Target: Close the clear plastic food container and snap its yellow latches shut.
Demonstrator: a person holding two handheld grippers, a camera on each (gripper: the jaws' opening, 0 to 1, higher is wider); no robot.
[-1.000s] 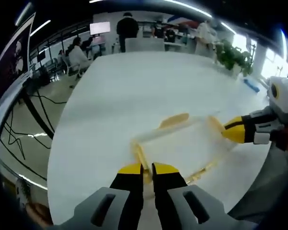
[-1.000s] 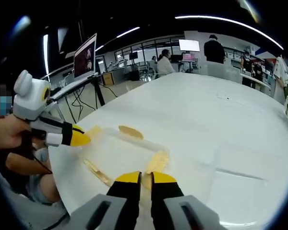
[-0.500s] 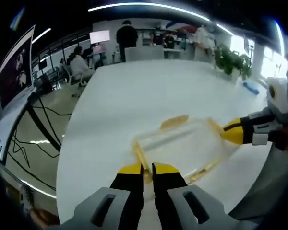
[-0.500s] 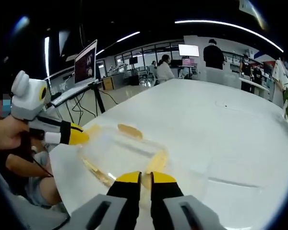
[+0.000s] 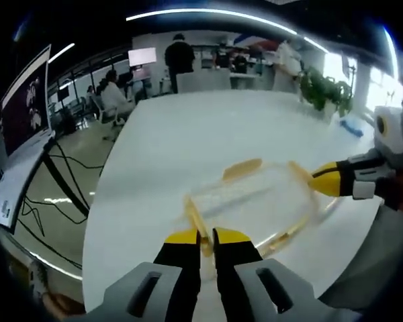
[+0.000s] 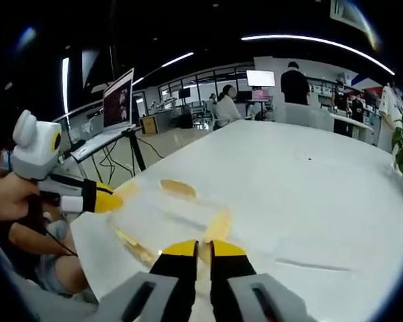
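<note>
I've got the clear container on the white table, near edge. Left gripper pinched narrow on one end's yellow latch; right gripper likewise on the opposite latch. Side latch sticks out, unclipped.

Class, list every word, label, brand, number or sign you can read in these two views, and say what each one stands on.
No text can be read.
Monitor on a stand: a picture shows, any words too blurred to read.
Far wall screen: bright, too small to read.
Clear container, its yellow latches and both grippers: no visible label.
</note>
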